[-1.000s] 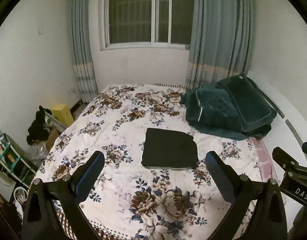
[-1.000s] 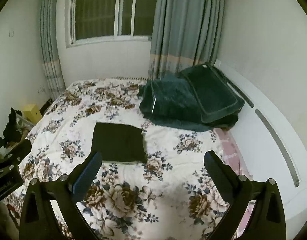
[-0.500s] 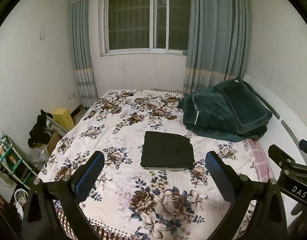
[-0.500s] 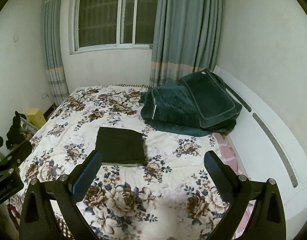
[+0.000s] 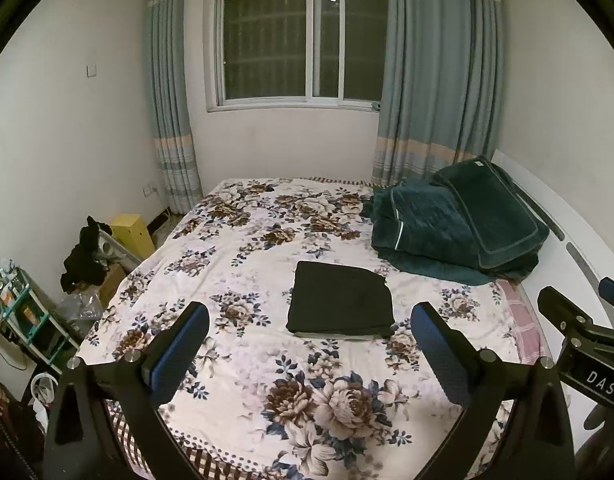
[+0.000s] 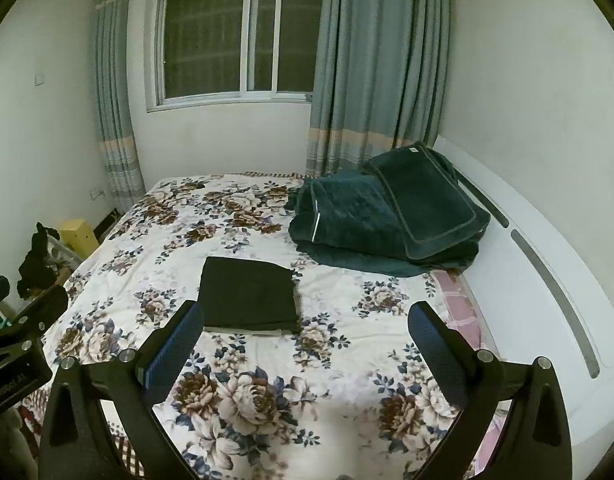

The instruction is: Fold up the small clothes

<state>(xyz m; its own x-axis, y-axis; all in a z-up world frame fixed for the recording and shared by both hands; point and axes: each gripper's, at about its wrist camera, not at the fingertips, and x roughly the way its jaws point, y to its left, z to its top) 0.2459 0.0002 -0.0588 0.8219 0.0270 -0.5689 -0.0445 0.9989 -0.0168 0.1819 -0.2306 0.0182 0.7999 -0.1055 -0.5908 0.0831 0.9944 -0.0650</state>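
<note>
1. Two grippers hang above the near edge of the bed (image 5: 235, 248), both with their jaws spread wide and nothing between them: the left gripper (image 5: 307, 344) and the right gripper (image 6: 303, 340). Neither touches any cloth.

2. One dark garment (image 5: 339, 304) lies flat on the floral bedspread, roughly midway between the left and right edges of the bed and nearer the near edge than the window end. It shows as a tidy rectangle with straight sides and a pale layer peeping out along its near edge, so the fold looks finished, or close to it.

3. Judging from that, the step in hand is the pull-back after a fold, or a pause before fetching another piece. No other small loose garment shows on the bed; the teal quilt (image 5: 455, 228) sits piled in the far right corner against the headboard side.

4. The next move likely calls for either a reach to square the garment's near edge, or a turn toward another piece of clothing out of view. Any new grip would need the jaws brought down flat on a hem.

5. Compared with a second ago, both views sit higher and further back: more window and wall show, the garment looks smaller and lower in the picture, and it has not shifted on the bedspread.
</note>
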